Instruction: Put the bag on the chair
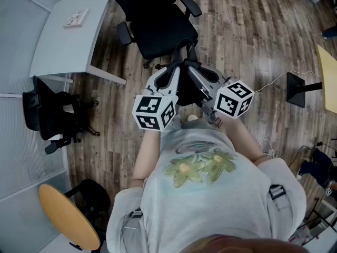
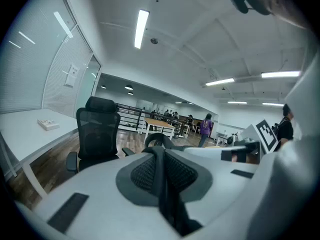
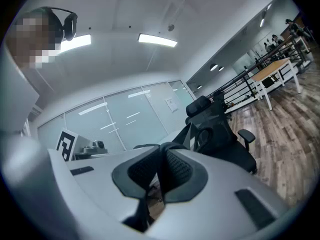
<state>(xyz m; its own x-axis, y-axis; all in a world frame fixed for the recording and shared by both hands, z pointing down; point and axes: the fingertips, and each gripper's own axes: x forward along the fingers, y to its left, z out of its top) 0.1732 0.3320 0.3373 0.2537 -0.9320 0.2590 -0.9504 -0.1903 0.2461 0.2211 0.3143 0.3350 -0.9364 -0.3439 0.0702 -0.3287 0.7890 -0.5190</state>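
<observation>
Black cloth and webbing are what can be seen of the bag in the head view. It hangs between the left tongs and the right tongs, just under their tips, and a strap makes a loop ahead of them. The chair stands just beyond the tongs with its seat bare, so the bag is not yet laid on it.

In the left gripper view, the jaws are seen closed on a flat black strap that runs between the pads. The chair is ahead and to the left.

In the right gripper view, the jaws are likewise pressed together on a strap. The chair is ahead and to the right.

The bag is judged to be soft and limp and probably not heavy, so sagging and swinging are to be expected. The strap is thin and may slip, so it is best held close to where it joins the bag.
</observation>
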